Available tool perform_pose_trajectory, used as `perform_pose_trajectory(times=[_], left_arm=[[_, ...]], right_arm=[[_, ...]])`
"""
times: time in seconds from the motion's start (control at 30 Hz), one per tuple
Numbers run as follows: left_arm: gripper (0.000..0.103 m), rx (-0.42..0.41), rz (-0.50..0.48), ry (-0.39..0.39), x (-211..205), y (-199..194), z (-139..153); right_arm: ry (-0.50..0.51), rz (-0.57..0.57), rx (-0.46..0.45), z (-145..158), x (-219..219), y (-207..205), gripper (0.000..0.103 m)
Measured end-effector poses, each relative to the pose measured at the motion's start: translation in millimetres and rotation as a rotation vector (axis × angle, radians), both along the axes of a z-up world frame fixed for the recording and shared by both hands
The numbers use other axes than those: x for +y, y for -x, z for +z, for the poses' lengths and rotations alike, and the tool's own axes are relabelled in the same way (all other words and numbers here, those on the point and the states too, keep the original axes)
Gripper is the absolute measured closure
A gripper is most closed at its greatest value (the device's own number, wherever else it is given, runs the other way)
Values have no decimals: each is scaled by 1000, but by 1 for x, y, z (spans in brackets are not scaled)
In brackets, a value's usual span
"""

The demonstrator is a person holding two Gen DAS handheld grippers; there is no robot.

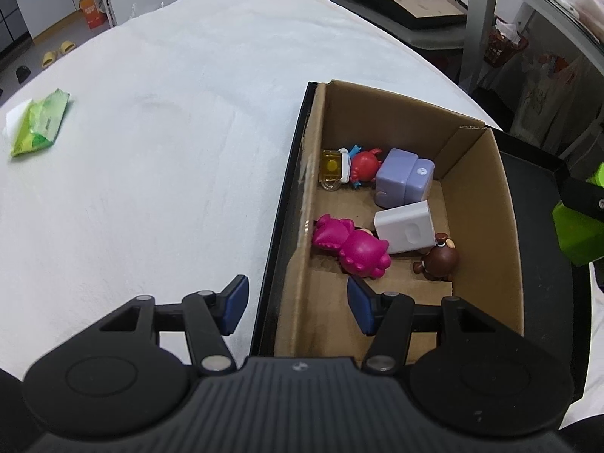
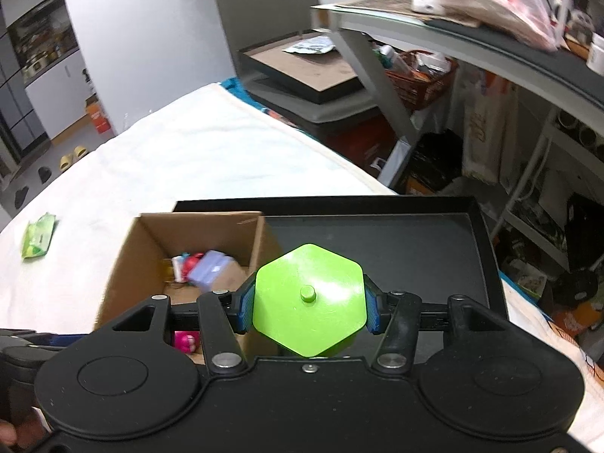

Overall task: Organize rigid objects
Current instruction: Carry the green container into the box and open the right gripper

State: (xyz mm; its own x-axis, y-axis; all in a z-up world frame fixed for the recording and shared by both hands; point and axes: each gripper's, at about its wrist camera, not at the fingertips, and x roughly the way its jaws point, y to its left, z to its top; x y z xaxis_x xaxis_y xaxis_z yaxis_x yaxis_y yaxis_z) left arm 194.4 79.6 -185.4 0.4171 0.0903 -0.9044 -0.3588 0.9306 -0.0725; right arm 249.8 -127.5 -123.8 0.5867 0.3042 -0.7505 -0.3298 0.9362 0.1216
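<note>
A brown cardboard box (image 1: 483, 204) stands in a black tray (image 2: 415, 234) on the white table. Inside lie a pink figure (image 1: 351, 245), a white block (image 1: 406, 226), a lilac block (image 1: 404, 177), a red figure (image 1: 364, 164), a yellow piece (image 1: 332, 170) and a brown figure (image 1: 439, 258). My left gripper (image 1: 298, 307) hangs open over the box's near left wall, nothing between its blue pads. My right gripper (image 2: 307, 304) is shut on a lime green hexagonal piece (image 2: 309, 294), held above the tray beside the box. That green piece (image 1: 577, 226) also shows at the left wrist view's right edge.
A green packet (image 1: 39, 124) lies on the white cloth far left. Beyond the table's right edge stand a grey desk frame (image 2: 377, 75), a flat black-framed board (image 2: 313, 71) and cluttered shelves. Slippers and an orange carton sit on the floor behind.
</note>
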Motion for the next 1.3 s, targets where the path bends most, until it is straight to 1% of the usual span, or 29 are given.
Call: perform_pose_trajectory(times=[0.2,0.3,0.33,0.37,0.43,0.47,0.53,0.6,0.73,0.83,0.87,0.9,0.93,1.07,1.3], left_arm=[[47,-46,6,46,12,6,-12],[53,-65,7,77,18,6,-19],[57,-70,8,85,20,7,-20],[67,-76,12,97,23,7,-22],[76,-82,17,137,28,8,-25],[80,-87,15,155,29,8,-26],[84,-96,9,173,31,9,-28],[84,-103,3,177,31,10,-28],[84,-107,12,215,39,11,-31],[83,-112,7,232,41,12,-32],[84,-111,5,236,42,13,-33],[84,-112,6,236,43,13,-33],[83,-113,6,241,45,14,-33],[83,-112,5,245,46,14,-34],[83,-109,6,238,46,13,-32]], right_arm=[[29,40,-7,9,29,5,51],[45,66,-10,11,46,6,51],[52,74,-9,11,53,6,51],[59,82,-8,11,59,6,51],[73,94,-3,9,71,5,51],[80,100,-1,8,78,4,51],[93,108,6,5,89,3,51],[107,119,12,2,101,2,51],[129,138,21,-6,119,2,51],[114,154,23,-9,131,1,51],[107,159,15,-10,134,1,48],[109,161,9,-10,137,2,43],[111,161,4,-10,140,2,41],[112,147,23,-13,143,1,40],[121,148,20,-11,143,7,40]])
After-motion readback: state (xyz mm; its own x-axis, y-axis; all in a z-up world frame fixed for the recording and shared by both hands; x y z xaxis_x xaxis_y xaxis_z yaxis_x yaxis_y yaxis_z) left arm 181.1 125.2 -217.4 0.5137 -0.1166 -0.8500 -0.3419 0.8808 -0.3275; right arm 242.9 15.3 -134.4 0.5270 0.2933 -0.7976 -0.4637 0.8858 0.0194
